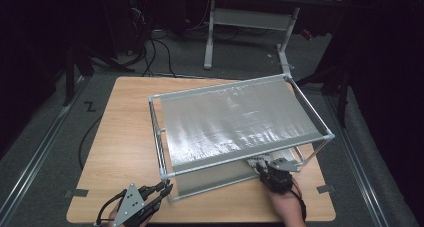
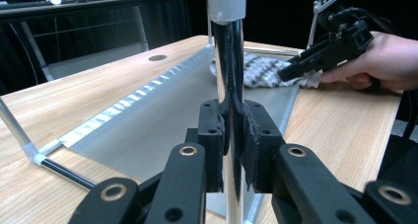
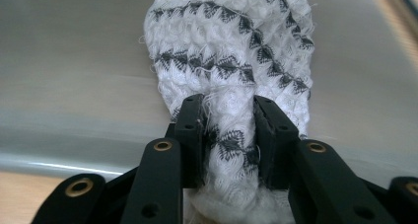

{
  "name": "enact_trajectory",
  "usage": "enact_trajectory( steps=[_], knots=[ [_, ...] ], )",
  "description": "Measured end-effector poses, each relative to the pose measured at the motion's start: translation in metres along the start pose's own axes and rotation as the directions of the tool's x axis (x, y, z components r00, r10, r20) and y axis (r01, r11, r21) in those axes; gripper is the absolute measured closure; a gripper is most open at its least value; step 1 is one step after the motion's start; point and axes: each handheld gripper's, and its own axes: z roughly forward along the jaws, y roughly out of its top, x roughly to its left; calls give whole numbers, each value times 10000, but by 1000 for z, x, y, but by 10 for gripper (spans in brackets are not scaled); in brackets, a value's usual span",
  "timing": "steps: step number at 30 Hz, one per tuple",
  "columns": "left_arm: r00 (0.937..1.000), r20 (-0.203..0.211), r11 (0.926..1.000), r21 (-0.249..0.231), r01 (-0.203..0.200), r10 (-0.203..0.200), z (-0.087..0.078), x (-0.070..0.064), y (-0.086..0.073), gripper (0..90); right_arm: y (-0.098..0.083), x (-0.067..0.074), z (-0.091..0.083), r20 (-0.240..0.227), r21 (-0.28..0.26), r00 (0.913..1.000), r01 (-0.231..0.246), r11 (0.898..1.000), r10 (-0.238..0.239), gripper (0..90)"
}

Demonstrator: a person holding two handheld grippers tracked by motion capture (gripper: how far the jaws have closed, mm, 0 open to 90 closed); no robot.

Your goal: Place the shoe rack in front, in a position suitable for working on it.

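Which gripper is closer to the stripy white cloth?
The right one. The right gripper is clamped on the cloth at the rack's near right side. The left gripper is off at the rack's near left corner, shut on a metal post.

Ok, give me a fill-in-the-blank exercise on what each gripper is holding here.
1. The left gripper is shut on a chrome ____ of the rack frame.
2. The right gripper is shut on a white knitted cloth with a ____ zigzag pattern.
3. The cloth lies on the grey sheet that lines the rack's ____ level.

Missing words: post; black; bottom
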Motion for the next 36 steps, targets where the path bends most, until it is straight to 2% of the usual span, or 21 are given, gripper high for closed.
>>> enact_trajectory(
  steps=[2, 3, 7, 8, 10, 11, 12, 13, 14, 15, 17, 18, 20, 21, 22, 23, 25, 28, 30, 31, 36],
  knots=[
    [10000, 8, 10000, -4, 7, -7, 0, 0, 0, 796, 2, 13, 2, -187, -8, 9991, 381, 9993, -381, 663],
    [10000, 10, 10000, -6, 10, -10, 0, 0, 0, 796, 3, 19, 2, -266, 28, 9990, 368, 9993, -367, 661],
    [10000, 10, 10000, -7, 16, -16, 0, 0, 0, 796, 7, 49, 6, -640, 71, 9939, 902, 9959, -896, 657],
    [10000, 10, 10000, -7, 16, -16, 0, 0, 0, 796, 7, 49, 6, -640, 71, 9939, 902, 9959, -896, 657],
    [10000, 1, 10000, -8, 12, -12, 0, 0, 0, 796, 9, 64, 7, -921, 69, 9897, 1108, 9938, -1097, 651],
    [10000, 0, 10000, -12, 15, -15, 0, 0, 0, 796, 11, 77, 9, -1150, 41, 9853, 1274, 9918, -1261, 649],
    [10000, 1, 10000, -31, 36, -36, 0, 0, 0, 796, 11, 77, 9, -1150, 41, 9853, 1274, 9918, -1261, 649],
    [10000, 1, 10000, -27, 35, -35, 0, 0, 0, 796, 13, 91, 10, -1363, -1, 9796, 1490, 9888, -1476, 648],
    [10000, 1, 10000, -27, 35, -35, 0, 0, 0, 796, 13, 91, 10, -1363, -1, 9796, 1490, 9888, -1476, 648],
    [10000, -8, 10000, -7, 10, -10, 0, 0, 0, 796, 15, 106, 11, -1558, -42, 9741, 1653, 9862, -1639, 645],
    [10000, -3, 10000, -3, 8, -8, 0, 0, 0, 796, 16, 118, 11, -1783, -112, 9676, 1798, 9836, -1789, 642],
    [10000, -3, 10000, -3, 8, -8, 0, 0, 0, 796, 16, 118, 11, -1783, -112, 9676, 1798, 9836, -1789, 642],
    [10000, -11, 10000, -21, 22, -22, 0, 0, 0, 796, 17, 132, 12, -2028, -235, 9572, 2061, 9783, -2065, 643],
    [10000, 0, 10000, -31, 28, -28, 0, 0, 0, 796, 19, 143, 12, -2279, -358, 9460, 2283, 9729, -2304, 641],
    [10000, 0, 10000, -31, 28, -28, 0, 0, 0, 797, 19, 143, 12, -2279, -358, 9460, 2283, 9729, -2304, 641],
    [10000, -4, 10000, -29, 23, -23, 0, 0, 0, 796, 20, 155, 12, -2494, -367, 9384, 2378, 9706, -2393, 641],
    [10000, -6, 10000, -32, 24, -24, 0, 0, 0, 797, 21, 165, 12, -2658, -440, 9269, 2628, 9638, -2649, 641],
    [10000, -5, 10000, -34, 27, -27, 0, 0, 0, 797, 21, 172, 11, -2867, -414, 9210, 2629, 9639, -2635, 642],
    [10000, 6, 10000, -45, 22, -22, 0, 0, 0, 797, 21, 182, 10, -3167, -636, 9076, 2698, 9608, -2758, 645],
    [10000, 11, 10000, -42, 7, -7, 0, -1, 0, 797, 21, 182, 10, -3167, -636, 9076, 2698, 9608, -2758, 645],
    [10000, 36, 10000, -51, -13, 13, 1, -2, 0, 796, 20, 195, 5, -3776, -847, 8749, 2935, 9522, -3033, 630]
  ],
)
